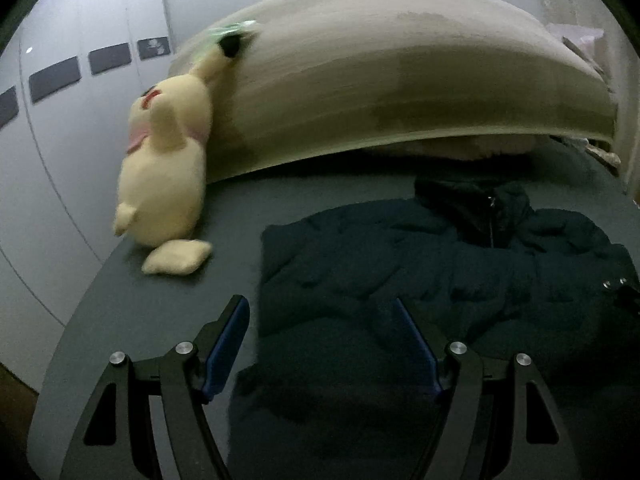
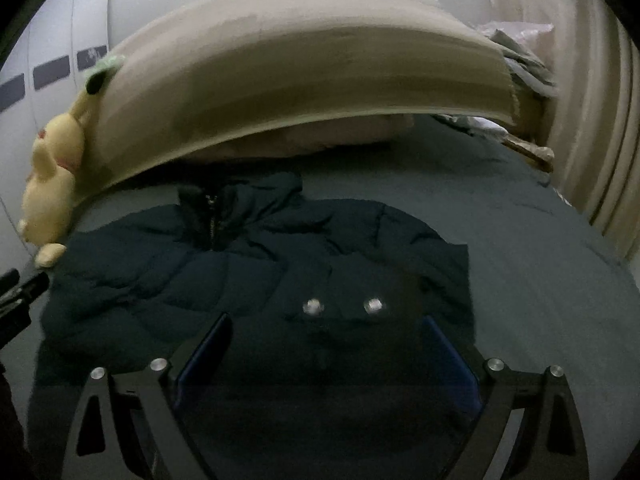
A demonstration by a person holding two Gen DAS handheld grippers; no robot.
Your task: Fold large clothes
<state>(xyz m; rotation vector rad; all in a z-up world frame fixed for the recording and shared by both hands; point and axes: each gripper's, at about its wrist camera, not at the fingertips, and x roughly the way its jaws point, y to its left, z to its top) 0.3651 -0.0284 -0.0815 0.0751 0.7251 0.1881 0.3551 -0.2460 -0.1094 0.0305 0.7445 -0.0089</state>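
A dark teal puffer jacket [image 1: 400, 260] [image 2: 260, 264] lies on the grey-blue bed [image 1: 160, 300] [image 2: 540, 280], its zipped collar [image 1: 491, 216] [image 2: 210, 216] toward the headboard. My left gripper [image 1: 320, 308] hovers open above the jacket's left edge, with nothing between its blue pads [image 1: 228, 344]. Over a folded-in part with two metal snaps [image 2: 314, 306], my right gripper [image 2: 328, 320] stands wide open and grips nothing. The jacket's near part is hidden under both grippers.
A yellow plush toy [image 1: 168, 168] [image 2: 48, 184] leans on the beige headboard [image 1: 400, 80] [image 2: 300, 80] at the bed's far left. A pink pillow [image 1: 460, 146] lies under the headboard. Beige curtains [image 2: 592, 120] hang on the right, with crumpled items [image 2: 516, 52] behind the headboard.
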